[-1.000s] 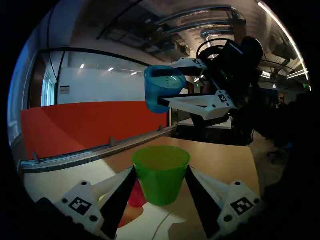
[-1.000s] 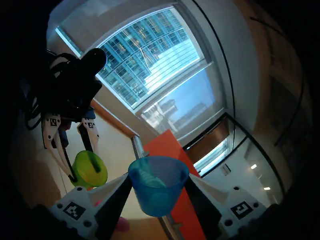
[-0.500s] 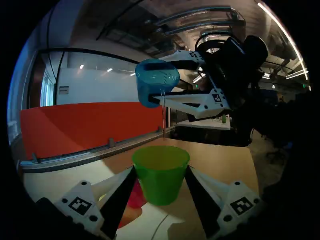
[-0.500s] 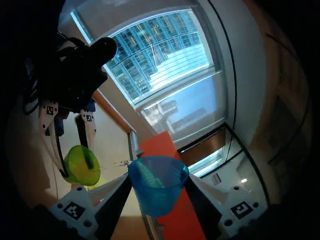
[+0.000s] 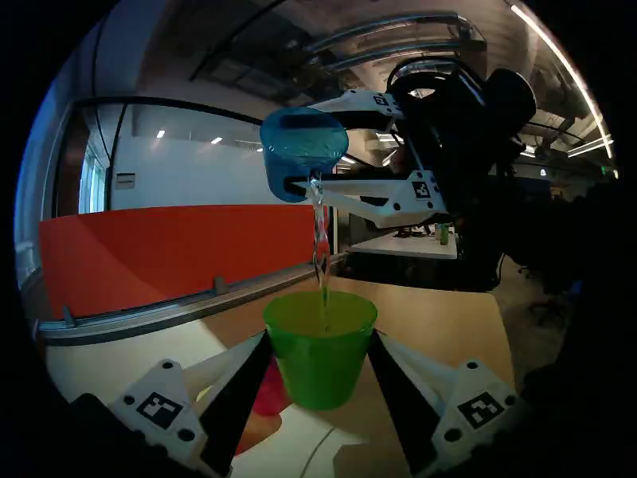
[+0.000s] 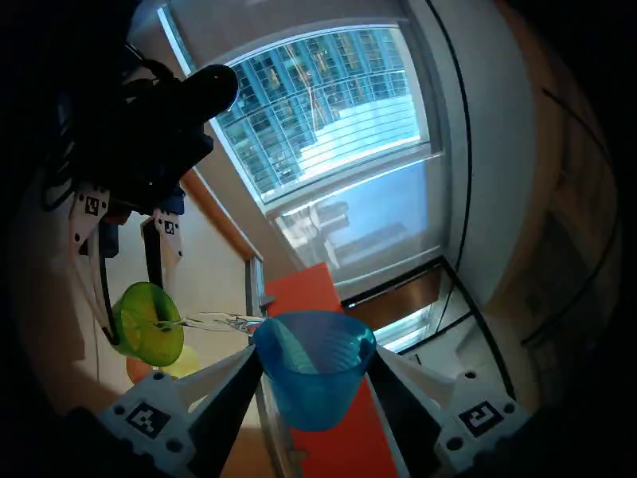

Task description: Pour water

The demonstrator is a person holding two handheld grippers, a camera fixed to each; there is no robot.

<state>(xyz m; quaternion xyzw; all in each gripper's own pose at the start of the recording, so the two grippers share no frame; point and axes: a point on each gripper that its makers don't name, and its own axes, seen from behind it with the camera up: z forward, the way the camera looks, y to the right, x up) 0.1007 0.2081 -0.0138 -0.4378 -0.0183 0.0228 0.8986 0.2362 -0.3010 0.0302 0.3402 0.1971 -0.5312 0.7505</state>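
In the left gripper view, the left tool point(image 5: 319, 341) clamps an upright green cup point(image 5: 321, 370) at lower centre, the tabletop point(image 5: 446, 315) behind it. Farther off at upper centre, the right tool point(image 5: 314, 147) grips a tilted blue cup point(image 5: 287, 167), water point(image 5: 320, 243) streaming from its rim into the green cup.

Looking down past the fingers point(image 5: 235, 394) onto a tabletop point(image 5: 446, 319), tan and wood-toned beyond the right finger, paler out past the left one. Spotting a pink rounded piece point(image 5: 271, 390) low down, tucked just inside the left finger, with something orange point(image 5: 253, 430) touching it from below and a sliver of yellow point(image 5: 204, 393) at that finger's outer side. Too hidden to name. Over in the right gripper view, catching orange and yellow side by side, far left of the fingers there.
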